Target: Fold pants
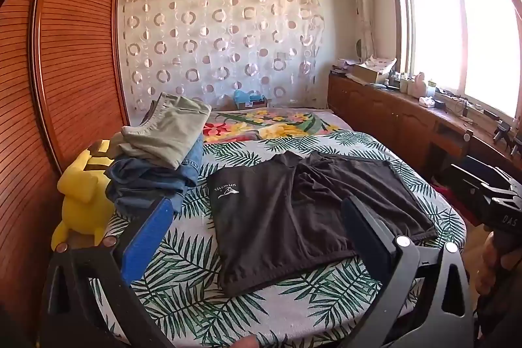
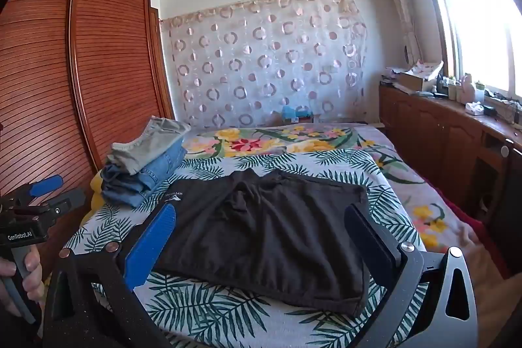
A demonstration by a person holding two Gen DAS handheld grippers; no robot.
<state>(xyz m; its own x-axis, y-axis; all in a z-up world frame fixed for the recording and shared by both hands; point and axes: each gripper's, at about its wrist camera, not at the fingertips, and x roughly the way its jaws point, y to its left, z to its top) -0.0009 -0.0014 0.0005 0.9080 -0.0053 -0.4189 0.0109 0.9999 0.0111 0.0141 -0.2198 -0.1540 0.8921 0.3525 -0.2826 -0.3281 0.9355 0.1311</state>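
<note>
A pair of black shorts [image 1: 303, 211] lies spread flat on the leaf-print bed cover [image 1: 195, 289], a small white logo near its left edge. It also shows in the right wrist view [image 2: 270, 237]. My left gripper [image 1: 257, 234] is open and empty, held above the near edge of the bed, in front of the shorts. My right gripper [image 2: 261, 237] is open and empty, also above the near edge with the shorts between its fingers in view. The left gripper's body shows at the left of the right wrist view [image 2: 32, 217].
A stack of folded pants, grey-green [image 1: 169, 132] over blue jeans [image 1: 153, 181], sits at the bed's left. A yellow plush toy [image 1: 81, 194] sits beside it. A wooden wardrobe [image 1: 65, 54] stands left, a low cabinet [image 1: 407, 119] under the window right.
</note>
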